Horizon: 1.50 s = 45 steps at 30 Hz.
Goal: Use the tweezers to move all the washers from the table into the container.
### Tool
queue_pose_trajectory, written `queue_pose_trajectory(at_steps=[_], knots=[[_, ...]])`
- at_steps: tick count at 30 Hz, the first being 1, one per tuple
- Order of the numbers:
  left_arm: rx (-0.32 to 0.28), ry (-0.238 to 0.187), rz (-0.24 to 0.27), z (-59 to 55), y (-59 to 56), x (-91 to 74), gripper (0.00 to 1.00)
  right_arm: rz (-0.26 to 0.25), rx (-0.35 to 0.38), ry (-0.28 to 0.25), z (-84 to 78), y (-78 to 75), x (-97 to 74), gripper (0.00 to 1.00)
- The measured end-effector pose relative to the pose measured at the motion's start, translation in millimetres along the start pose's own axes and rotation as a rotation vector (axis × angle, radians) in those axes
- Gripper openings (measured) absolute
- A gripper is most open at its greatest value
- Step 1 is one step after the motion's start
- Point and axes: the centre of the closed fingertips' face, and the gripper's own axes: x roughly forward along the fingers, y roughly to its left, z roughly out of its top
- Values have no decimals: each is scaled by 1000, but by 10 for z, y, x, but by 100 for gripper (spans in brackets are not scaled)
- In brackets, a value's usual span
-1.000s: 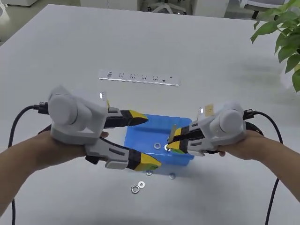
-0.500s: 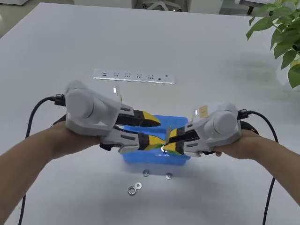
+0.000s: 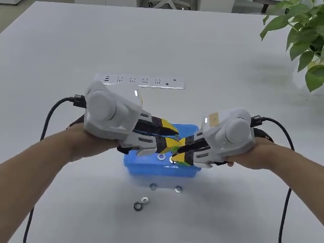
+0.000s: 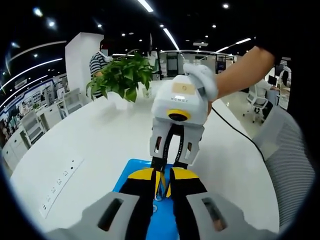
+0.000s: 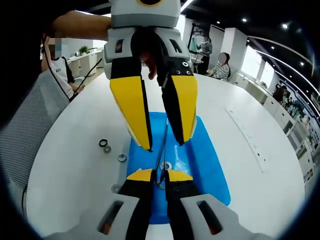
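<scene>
**Head view.** The blue container [image 3: 152, 170] stands on the white worktop [image 3: 228, 61]. Both jaw sets meet above its near half. The left hand-held gripper [image 3: 174, 138] points right and the right hand-held gripper [image 3: 175, 157] points left. 1 washer [image 3: 161, 157] lies inside the container, just beside the right tips. 4 loose washers [image 3: 153, 187] lie on the worktop in front of the container. A power strip [image 3: 139, 81] lies behind the container, with no legible marking. A plant [image 3: 298, 40] stands at the far right.

**Left gripper view.** The right hand-held gripper [image 4: 168, 164] faces the camera. It carries a pale label [image 4: 183, 88] whose print is too small to read. The left jaws stand a narrow gap apart.

**Right gripper view.** The right jaws are clamped on the tweezers [image 5: 163, 145]. The tweezers run forward into the gap between the left jaws, which stand apart on either side. The tweezers hang over the container floor, with the washer in the container just beside them.
</scene>
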Motion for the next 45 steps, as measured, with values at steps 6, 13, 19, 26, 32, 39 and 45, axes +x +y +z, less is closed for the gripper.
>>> queue_pose_trajectory(at_steps=[6,13,19,26,32,39,45], knots=[[2,6,-9,-26,-10,14,9,-2,-2,-1,-6,-6,2,9],[15,6,-20,-29,-21,11,7,-8,-13,6,-6,-8,0,10],[22,11,-26,-22,-38,7,6,-10,-13,11,-3,-8,-6,12],[16,15,-26,-17,-45,-4,5,-23,11,-9,56,-38,-35,16],[12,20,-25,-11,-55,-15,5,-32,26,-21,121,-49,-80,21],[8,18,-17,34,-58,-53,5,-50,51,-22,158,-26,-162,28],[1,10,-4,124,-59,-113,5,-88,94,-20,190,-25,-284,36]])
